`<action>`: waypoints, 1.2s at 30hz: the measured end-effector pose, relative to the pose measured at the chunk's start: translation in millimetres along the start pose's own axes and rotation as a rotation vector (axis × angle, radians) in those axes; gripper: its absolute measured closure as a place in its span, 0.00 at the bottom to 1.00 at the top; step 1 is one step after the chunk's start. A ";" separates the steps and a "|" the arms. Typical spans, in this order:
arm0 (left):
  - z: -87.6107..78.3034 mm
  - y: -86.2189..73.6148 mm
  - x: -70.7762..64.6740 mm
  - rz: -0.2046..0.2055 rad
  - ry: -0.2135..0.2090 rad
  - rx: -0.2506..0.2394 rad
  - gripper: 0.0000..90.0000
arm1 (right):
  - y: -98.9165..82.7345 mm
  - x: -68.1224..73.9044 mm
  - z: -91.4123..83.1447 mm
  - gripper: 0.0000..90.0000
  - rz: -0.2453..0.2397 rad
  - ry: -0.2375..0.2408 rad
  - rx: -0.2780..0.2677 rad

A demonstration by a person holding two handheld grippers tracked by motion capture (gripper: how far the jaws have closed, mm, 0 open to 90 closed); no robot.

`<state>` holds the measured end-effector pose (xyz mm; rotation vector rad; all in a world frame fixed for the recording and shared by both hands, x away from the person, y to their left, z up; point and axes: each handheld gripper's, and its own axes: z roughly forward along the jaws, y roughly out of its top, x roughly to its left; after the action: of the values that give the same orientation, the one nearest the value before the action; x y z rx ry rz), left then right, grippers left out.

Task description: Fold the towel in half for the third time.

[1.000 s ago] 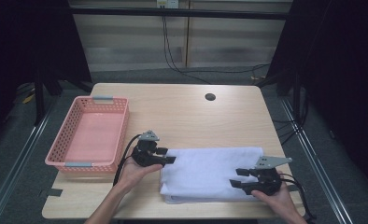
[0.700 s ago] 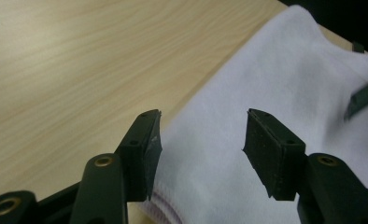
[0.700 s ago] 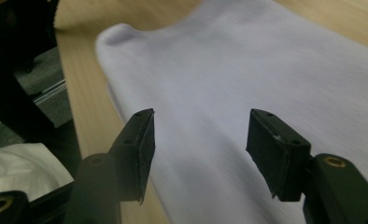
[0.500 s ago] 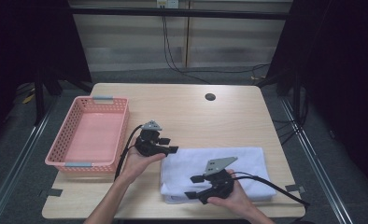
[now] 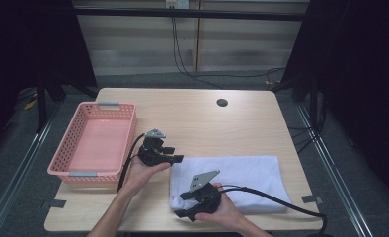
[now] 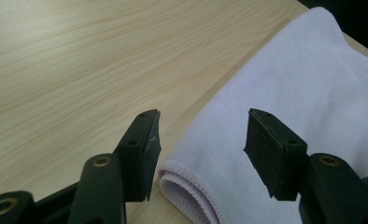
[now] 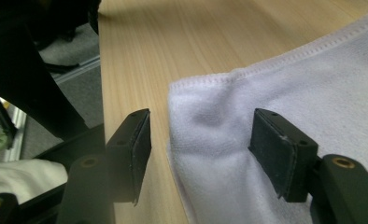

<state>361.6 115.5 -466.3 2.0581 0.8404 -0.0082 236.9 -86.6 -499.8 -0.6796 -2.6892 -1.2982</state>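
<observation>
1. Two grippers are working at one folded white towel, which is lying on the near right part of the tabletop.
2. Your left gripper is hovering at the towel's far left corner, jaws standing apart, the hemmed corner sitting between them unpinched.
3. Your right gripper is sitting low at the near left corner, jaws having just been opening, standing apart with cloth between them and not pressing it.
4. The pink basket is resting at the left, well apart from the towel.
</observation>
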 end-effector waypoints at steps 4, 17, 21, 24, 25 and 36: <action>-2.8 -0.9 2.6 -0.019 0.019 -0.015 0.50 | -5.0 8.6 2.8 0.47 -0.088 -0.072 -0.009; 2.9 -6.4 9.2 -0.052 0.086 0.020 0.46 | -9.5 17.1 4.5 0.61 -0.210 -0.169 -0.012; 4.4 -10.6 14.2 -0.070 0.095 0.019 0.44 | -8.8 16.1 3.5 0.72 -0.197 -0.192 -0.006; 9.0 -14.3 17.8 -0.070 0.090 0.045 0.44 | -6.5 11.9 2.2 0.78 -0.158 -0.183 -0.005; 11.2 -15.7 18.2 -0.076 0.088 0.055 0.45 | -5.8 9.5 1.7 0.80 -0.142 -0.175 -0.009; 26.5 -18.2 8.3 -0.028 -0.040 0.131 0.85 | -4.9 1.2 -2.8 0.85 -0.050 -0.117 -0.024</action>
<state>365.5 107.4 -498.3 2.1610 0.8629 -0.1225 233.4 -91.0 -501.2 -0.7176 -2.8042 -1.3447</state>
